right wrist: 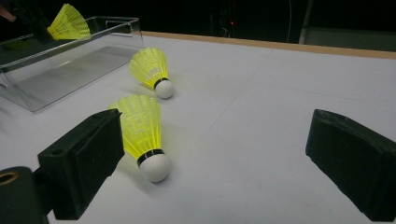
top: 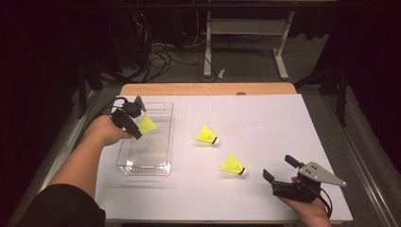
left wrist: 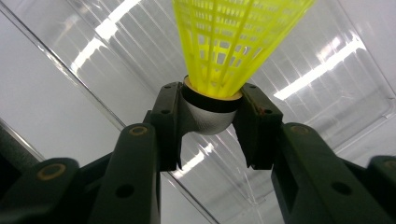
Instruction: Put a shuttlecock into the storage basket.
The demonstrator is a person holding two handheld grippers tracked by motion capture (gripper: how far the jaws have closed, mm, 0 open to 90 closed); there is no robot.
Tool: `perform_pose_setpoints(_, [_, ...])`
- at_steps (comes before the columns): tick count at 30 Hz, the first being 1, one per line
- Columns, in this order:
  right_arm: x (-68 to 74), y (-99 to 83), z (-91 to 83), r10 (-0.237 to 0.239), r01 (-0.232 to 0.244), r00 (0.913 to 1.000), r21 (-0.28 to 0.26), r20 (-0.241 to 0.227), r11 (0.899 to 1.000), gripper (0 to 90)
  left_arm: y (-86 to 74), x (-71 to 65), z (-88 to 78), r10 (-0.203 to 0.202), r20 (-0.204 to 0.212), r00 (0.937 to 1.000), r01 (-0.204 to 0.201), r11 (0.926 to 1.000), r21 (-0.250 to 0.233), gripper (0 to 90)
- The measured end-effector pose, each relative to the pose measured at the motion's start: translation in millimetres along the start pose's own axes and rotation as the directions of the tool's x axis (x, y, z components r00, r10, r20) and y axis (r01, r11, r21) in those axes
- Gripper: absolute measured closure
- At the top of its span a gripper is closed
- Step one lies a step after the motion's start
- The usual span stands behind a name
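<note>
From the high view, the left gripper (top: 137, 118) hangs over the far left part of the clear plastic tray (top: 163, 166), which stands near the desk's (top: 265, 118) left edge, and a yellow shuttlecock (top: 146, 124) juts from it toward the tray's middle. How it is held is plain only in the left gripper view: the two black jaws are partly closed and clamp the white cork base of the held shuttlecock (left wrist: 219, 51) from both sides, its yellow lattice skirt pointing away from the camera, with the ribbed tray floor (left wrist: 327, 93) behind it.

The high view shows the right gripper (top: 279, 170) low near the desk's near right corner, its jaws spread wide with nothing between them. The right gripper view adds what lies ahead of those jaws: the near shuttlecock (right wrist: 142, 135) on its side just beyond the left jaw, cork toward the camera, and the far shuttlecock (right wrist: 152, 70) behind it, closer to the tray (right wrist: 116, 35). From above, these two lie well apart from each other in the desk's middle (top: 234, 165) (top: 207, 135), both outside the tray.
</note>
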State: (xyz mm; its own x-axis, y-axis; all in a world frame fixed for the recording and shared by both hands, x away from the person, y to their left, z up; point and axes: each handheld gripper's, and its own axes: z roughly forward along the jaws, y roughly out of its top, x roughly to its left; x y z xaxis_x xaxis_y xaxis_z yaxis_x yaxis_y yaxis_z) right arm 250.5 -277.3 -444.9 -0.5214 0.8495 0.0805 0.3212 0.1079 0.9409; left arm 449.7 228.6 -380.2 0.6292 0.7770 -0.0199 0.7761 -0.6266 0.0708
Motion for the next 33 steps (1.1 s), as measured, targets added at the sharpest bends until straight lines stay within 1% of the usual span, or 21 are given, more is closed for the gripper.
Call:
perform_pose_setpoints(2, [0.1, 0.1, -0.2, 0.000, 0.000, 1.0000, -0.001, -0.002, 1.000, 5.0, 0.1, 1.6, 1.7, -0.004, 0.002, 1.0000, 0.004, 1.0000, -0.001, 63.9])
perform_pose_setpoints(6, [0.0, 0.1, -0.1, 0.000, 0.000, 1.0000, -0.002, -0.002, 1.000, 5.1, 0.5, 2.1, 8.1, -0.007, -0.001, 1.0000, 0.007, 0.9999, 0.015, 63.9])
perform_pose_setpoints(10, [0.1, 0.3, -0.4, -0.001, 0.001, 1.0000, -0.003, -0.003, 1.000, 5.1, 0.8, 3.4, 12.9, -0.020, -0.001, 0.9998, 0.020, 0.9994, 0.029, 63.9])
perform_pose_setpoints(15, [0.2, 0.2, -0.3, -0.002, 0.002, 1.0000, -0.004, -0.003, 1.000, 5.1, 0.4, 3.9, 16.6, -0.026, -0.004, 0.9997, 0.026, 0.9988, 0.042, 63.9])
perform_pose_setpoints(17, [0.3, 0.2, -0.3, 0.000, 0.000, 1.0000, -0.003, -0.003, 1.000, 5.1, 0.2, 5.5, 16.8, -0.037, -0.008, 0.9993, 0.037, 0.9984, 0.042, 63.9])
perform_pose_setpoints(21, [0.3, 0.2, -0.3, 0.000, 0.000, 1.0000, -0.004, -0.002, 1.000, 5.1, 0.5, 5.4, 17.9, -0.037, -0.011, 0.9992, 0.038, 0.9984, 0.042, 63.9])
perform_pose_setpoints(22, [0.3, 0.2, -0.3, -0.002, 0.002, 1.0000, -0.004, -0.003, 1.000, 5.1, 1.2, 4.0, 18.9, -0.029, -0.012, 0.9995, 0.030, 0.9986, 0.043, 63.9])
perform_pose_setpoints(33, [0.3, 0.0, -0.4, 0.000, 0.000, 1.0000, -0.004, -0.006, 1.000, 5.2, 5.2, 1.2, 23.7, -0.034, -0.014, 0.9993, 0.034, 0.9978, 0.057, 63.8])
